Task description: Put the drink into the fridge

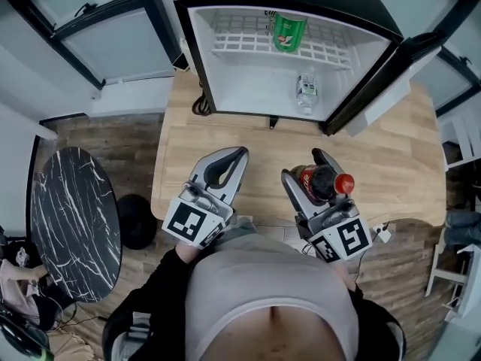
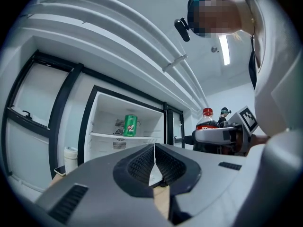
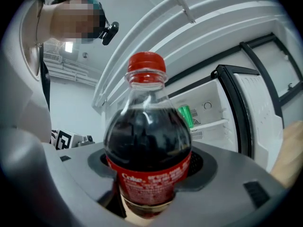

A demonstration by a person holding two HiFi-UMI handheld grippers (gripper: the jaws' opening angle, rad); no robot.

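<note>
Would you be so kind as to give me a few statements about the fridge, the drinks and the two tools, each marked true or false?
1. The right tool is shut on the cola bottle. True.
2. The door of the fridge is closed. False: it stands open.
3. The left tool holds a green can. False: its jaws are together with nothing between them; the green can stands on the shelf inside.
4. A small bottle sits in the fridge below that shelf. True.
5. The cola bottle has a blue cap. False: the cap is red.
</note>
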